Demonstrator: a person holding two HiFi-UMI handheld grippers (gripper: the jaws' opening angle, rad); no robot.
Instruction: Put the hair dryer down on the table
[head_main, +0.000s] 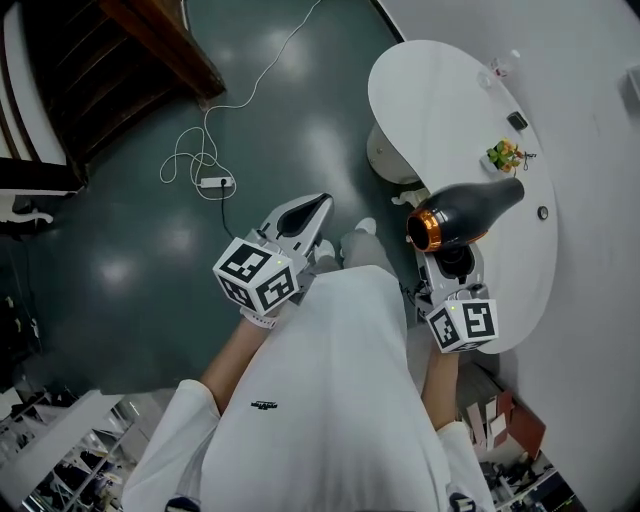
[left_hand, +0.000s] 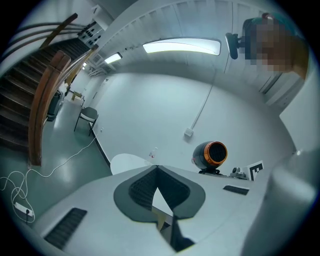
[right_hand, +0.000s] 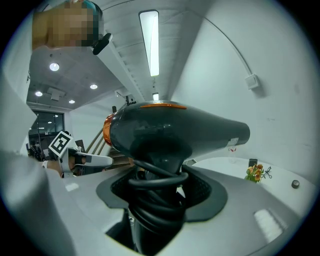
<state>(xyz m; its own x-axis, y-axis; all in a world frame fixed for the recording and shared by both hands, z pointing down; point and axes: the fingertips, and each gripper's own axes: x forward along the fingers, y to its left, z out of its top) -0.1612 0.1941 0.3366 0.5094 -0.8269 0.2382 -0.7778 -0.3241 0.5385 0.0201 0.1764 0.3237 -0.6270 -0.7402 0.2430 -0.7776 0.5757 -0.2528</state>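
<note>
Hair dryer (head_main: 465, 212): in my right gripper (head_main: 452, 265), at the edge of the white table (head_main: 430, 90), not set down.
Right grip: clamped on its cord-wrapped handle.
My left gripper (head_main: 318, 208): jaws together, empty.

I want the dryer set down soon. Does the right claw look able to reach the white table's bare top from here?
Probably yes: the right claw, holding the hair dryer by its handle, hangs at the table's near edge, and bare top lies open short of the small flowers.
</note>
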